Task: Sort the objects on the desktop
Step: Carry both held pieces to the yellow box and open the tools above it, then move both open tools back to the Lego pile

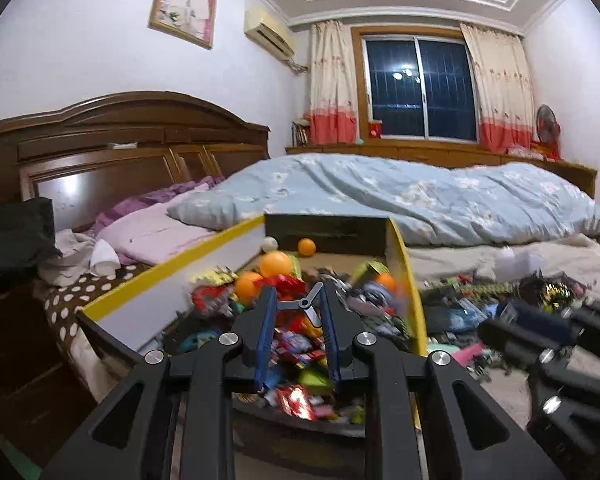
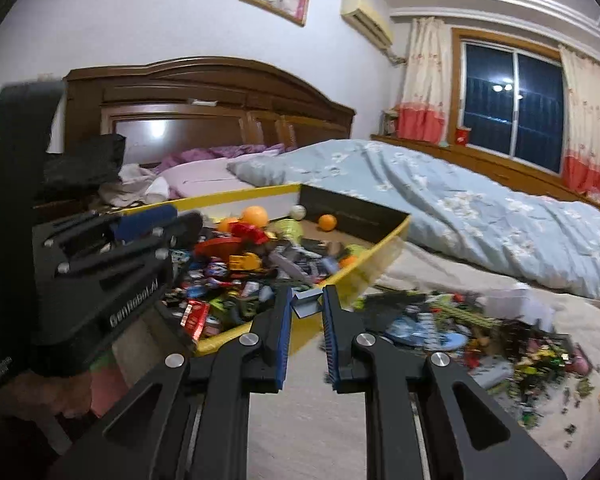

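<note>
Two grippers loaded, mid-carry. Left gripper (image 1: 295,304) pinches grey hinged bracket piece (image 1: 302,305) over yellow-rimmed toy box (image 1: 167,270), already above heap. Right gripper (image 2: 304,300) pinches grey-blue angled brick (image 2: 306,302) just outside box rim (image 2: 384,246). Next, likely: clear rim, release inside. Loose bricks pile (image 2: 480,328) on bed, right; open sheet below.
</note>
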